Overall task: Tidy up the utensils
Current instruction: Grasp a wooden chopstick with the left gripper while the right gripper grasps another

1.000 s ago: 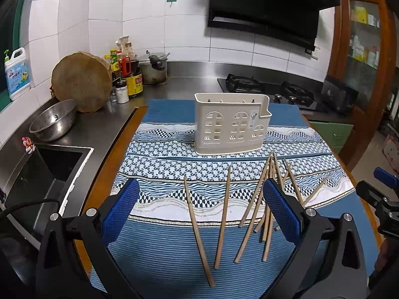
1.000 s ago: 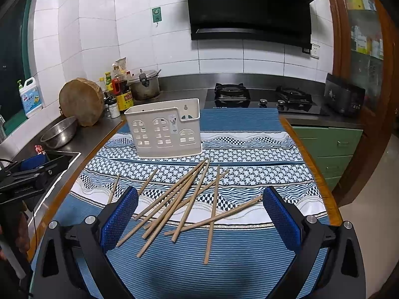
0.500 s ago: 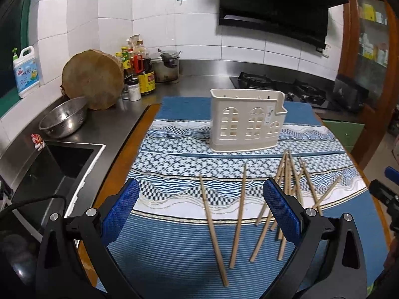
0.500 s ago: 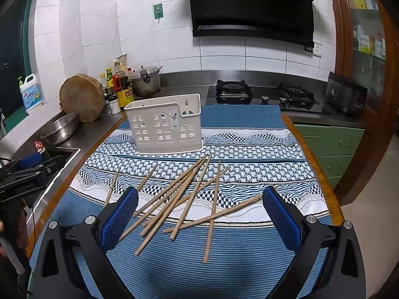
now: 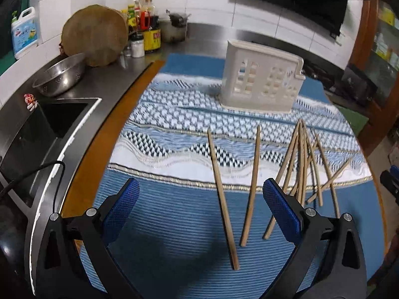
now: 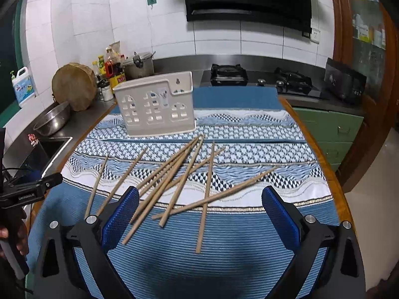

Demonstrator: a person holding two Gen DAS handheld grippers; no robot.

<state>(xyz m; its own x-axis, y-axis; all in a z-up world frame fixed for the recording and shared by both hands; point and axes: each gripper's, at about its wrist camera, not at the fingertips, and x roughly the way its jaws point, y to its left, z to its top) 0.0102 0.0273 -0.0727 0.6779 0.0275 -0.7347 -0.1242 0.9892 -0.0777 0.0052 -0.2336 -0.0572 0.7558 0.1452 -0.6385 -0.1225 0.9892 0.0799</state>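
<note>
The chopsticks (image 6: pixel 174 174) were thin wooden sticks, judged light, stiff and prone to roll on the woven cloth (image 6: pixel 249 249); a pinch near mid-length, across the shaft, looked the safest hold; all of them lay loose on the cloth in front of the cream utensil holder (image 6: pixel 155 104), none inside it as far as could be seen; most formed a crossed heap just in front of the holder, so lifting one risked dragging its neighbours; two separate chopsticks (image 5: pixel 224 191) lay apart from the heap, to its left; the left gripper (image 5: pixel 202 204) was spread wide and empty, with those two sticks between its pads; the right gripper (image 6: pixel 199 211) was likewise wide and empty, poised above the near ends of the heap.
</note>
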